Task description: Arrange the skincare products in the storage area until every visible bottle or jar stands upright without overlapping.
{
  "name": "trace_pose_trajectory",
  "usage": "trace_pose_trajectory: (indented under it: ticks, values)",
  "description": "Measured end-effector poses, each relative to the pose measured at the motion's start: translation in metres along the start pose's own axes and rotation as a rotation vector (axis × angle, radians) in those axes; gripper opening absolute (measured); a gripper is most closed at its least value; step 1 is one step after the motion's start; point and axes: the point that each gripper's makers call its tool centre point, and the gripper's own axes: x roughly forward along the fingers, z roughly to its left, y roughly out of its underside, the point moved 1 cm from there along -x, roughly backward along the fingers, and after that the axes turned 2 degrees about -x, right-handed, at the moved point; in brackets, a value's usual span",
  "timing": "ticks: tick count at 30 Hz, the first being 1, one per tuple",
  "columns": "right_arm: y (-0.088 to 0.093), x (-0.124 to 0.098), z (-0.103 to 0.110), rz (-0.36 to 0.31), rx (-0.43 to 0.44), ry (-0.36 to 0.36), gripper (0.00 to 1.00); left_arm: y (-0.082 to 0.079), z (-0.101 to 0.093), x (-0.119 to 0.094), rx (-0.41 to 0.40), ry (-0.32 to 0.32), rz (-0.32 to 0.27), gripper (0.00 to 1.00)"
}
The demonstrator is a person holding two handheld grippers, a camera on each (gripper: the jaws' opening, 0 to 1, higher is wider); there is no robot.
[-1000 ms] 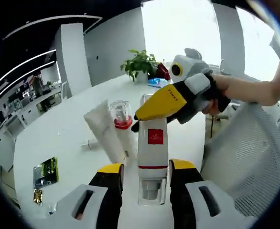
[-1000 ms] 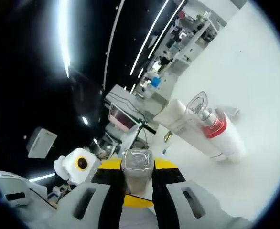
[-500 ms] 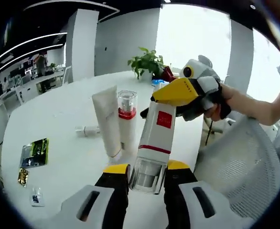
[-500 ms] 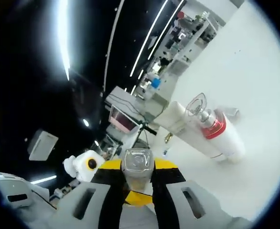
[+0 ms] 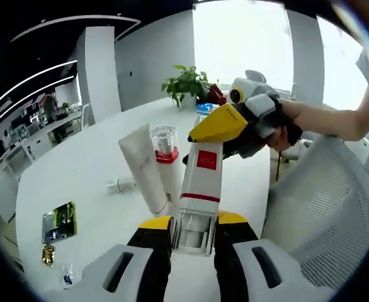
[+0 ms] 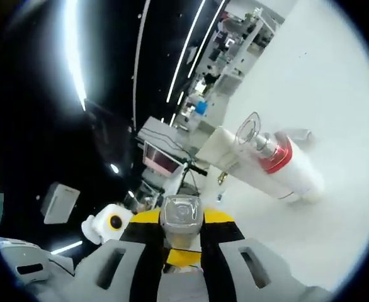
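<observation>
Between the jaws of the left gripper (image 5: 194, 231), at the bottom of the left gripper view, the clear cap end of a white bottle with a red square label (image 5: 199, 189) is clamped, the jaws drawn in against its two sides. The bottle is held above the white table (image 5: 77, 176), tilted away from the camera, and its far end is gripped by the right gripper (image 5: 217, 128), whose yellow jaws are closed on it; a hand (image 5: 284, 123) is seen behind that gripper. Just beside the bottle, a white tube (image 5: 141, 168) and a bottle with a red collar and clear cap (image 5: 165, 154) are seen standing upright on the table, touching or nearly touching each other. A small white item (image 5: 121, 184) is laid flat near them, and a green packet (image 5: 60, 221) lies well apart, toward the table edge. A potted plant (image 5: 187, 84) stands at the far side.

In the right gripper view, the right gripper (image 6: 182, 234) is closed on the bottle end (image 6: 181, 217), and the tube (image 6: 228, 153) and red-collared bottle (image 6: 277, 160) are shown side by side on the table (image 6: 310, 94).
</observation>
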Motion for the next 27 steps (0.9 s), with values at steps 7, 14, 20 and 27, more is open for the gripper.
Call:
trace_pose_trajectory:
  ticks: [7, 14, 20, 27]
  values:
    - [-0.007, -0.002, 0.001, -0.035, 0.042, -0.022, 0.22, -0.013, -0.003, -0.005, 0.178, -0.048, -0.010, 0.22]
    - [-0.003, 0.000, -0.003, -0.011, 0.001, 0.005, 0.26, -0.011, -0.003, -0.008, 0.203, -0.026, 0.018, 0.22]
    - [0.002, 0.001, -0.010, 0.024, -0.071, 0.046, 0.35, -0.001, -0.002, -0.012, 0.255, 0.013, 0.077, 0.22]
    - [0.005, -0.003, -0.020, 0.074, -0.160, 0.095, 0.35, 0.010, 0.002, -0.010, 0.293, 0.042, 0.149, 0.22]
